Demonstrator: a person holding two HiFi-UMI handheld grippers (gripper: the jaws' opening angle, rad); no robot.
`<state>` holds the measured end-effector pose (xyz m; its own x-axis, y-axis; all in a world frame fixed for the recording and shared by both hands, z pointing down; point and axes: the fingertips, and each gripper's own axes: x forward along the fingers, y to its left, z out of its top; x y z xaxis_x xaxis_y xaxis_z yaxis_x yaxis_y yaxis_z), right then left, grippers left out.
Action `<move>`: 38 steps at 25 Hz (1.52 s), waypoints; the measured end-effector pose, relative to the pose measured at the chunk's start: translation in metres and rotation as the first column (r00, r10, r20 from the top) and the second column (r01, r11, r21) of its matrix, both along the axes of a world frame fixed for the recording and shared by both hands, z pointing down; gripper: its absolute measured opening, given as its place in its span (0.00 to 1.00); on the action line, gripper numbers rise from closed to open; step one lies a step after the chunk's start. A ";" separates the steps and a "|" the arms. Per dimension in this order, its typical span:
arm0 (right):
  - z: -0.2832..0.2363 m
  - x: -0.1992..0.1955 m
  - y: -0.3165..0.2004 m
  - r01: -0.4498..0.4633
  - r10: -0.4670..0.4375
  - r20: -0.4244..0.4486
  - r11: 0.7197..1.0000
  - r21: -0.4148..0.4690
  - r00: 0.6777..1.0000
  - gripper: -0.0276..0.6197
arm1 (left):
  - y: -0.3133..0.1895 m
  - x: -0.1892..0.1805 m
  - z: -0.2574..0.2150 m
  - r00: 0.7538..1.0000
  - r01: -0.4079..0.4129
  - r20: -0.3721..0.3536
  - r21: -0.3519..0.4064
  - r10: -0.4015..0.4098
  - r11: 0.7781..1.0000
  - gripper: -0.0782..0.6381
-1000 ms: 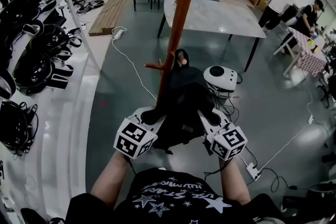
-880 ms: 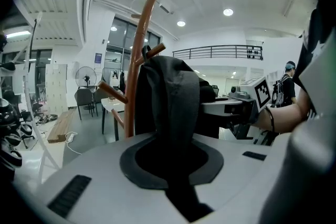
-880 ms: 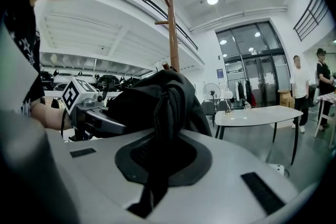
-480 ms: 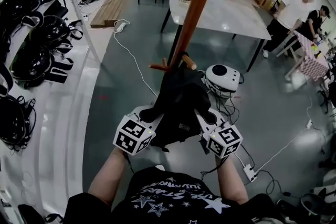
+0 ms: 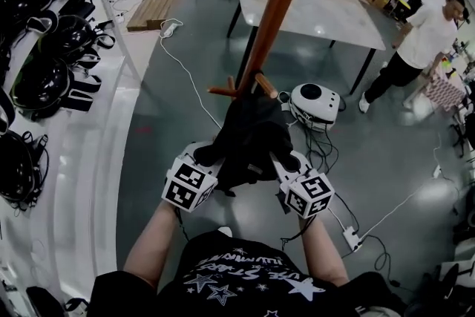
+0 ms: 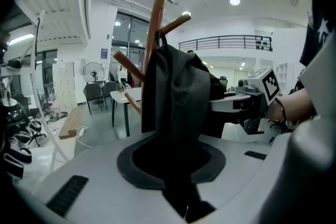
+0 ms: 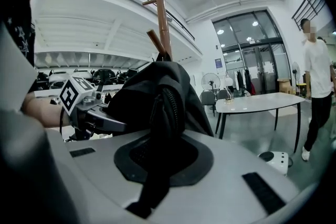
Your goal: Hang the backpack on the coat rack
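A black backpack (image 5: 252,131) hangs against the brown wooden coat rack (image 5: 276,15), its top loop at a short peg (image 5: 266,85). My left gripper (image 5: 211,156) pinches the bag's left side and my right gripper (image 5: 286,158) pinches its right side. In the left gripper view, dark fabric (image 6: 178,92) runs down between the jaws of the left gripper (image 6: 176,168), which are opening. In the right gripper view a zipped fold and strap of the backpack (image 7: 160,99) lie between the jaws of the right gripper (image 7: 160,168), which are also opening slightly.
A white table (image 5: 319,11) with chairs stands behind the rack. A round white device (image 5: 312,102) and cables lie on the floor at the right, with a power strip (image 5: 350,237). Shelves of black helmets (image 5: 44,78) line the left. A person (image 5: 415,48) walks at the far right.
Both grippers have sunk together with the backpack, and the bag's top now sits lower at the peg. The person at the right has walked closer.
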<state>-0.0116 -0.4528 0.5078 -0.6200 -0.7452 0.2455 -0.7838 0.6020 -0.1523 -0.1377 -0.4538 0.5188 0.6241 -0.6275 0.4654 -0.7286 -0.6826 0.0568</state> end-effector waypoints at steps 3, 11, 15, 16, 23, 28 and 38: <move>0.011 0.001 -0.001 -0.020 0.019 -0.016 0.999 -0.028 1.000 0.11 | -0.004 -0.002 0.010 0.998 0.013 0.058 0.009 -0.013 1.000 0.25; 0.015 0.009 -0.010 -0.054 0.052 -0.031 0.997 -0.048 0.998 0.12 | -0.015 0.000 0.013 0.994 0.054 0.091 0.038 -0.057 0.998 0.29; 0.017 0.014 -0.014 -0.067 0.066 -0.023 0.996 -0.055 0.998 0.17 | -0.021 0.003 0.017 0.994 0.062 0.087 0.050 -0.067 0.997 0.31; 0.018 0.016 -0.016 -0.069 0.068 -0.019 0.996 -0.056 0.997 0.20 | -0.023 0.004 0.018 0.995 0.064 0.079 0.054 -0.068 0.997 0.32; 0.017 0.023 -0.015 -0.067 0.067 -0.010 0.995 -0.069 0.998 0.40 | -0.029 0.006 0.019 0.993 0.098 0.056 0.087 -0.103 0.991 0.39; 0.019 0.031 -0.011 -0.084 0.084 -0.001 0.994 -0.073 0.996 0.44 | -0.031 0.009 0.020 0.993 0.105 0.050 0.085 -0.110 0.991 0.41; 0.022 0.053 0.009 -0.118 0.118 0.000 0.989 -0.086 0.993 0.48 | -0.012 0.008 0.020 0.990 0.139 0.019 0.082 -0.141 0.987 0.54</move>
<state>0.0412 -0.4443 0.5301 -0.5302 -0.7896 0.3089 -0.8478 0.4897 -0.2033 -0.1302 -0.4658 0.5385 0.5161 -0.7442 0.4240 -0.8180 -0.5751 -0.0137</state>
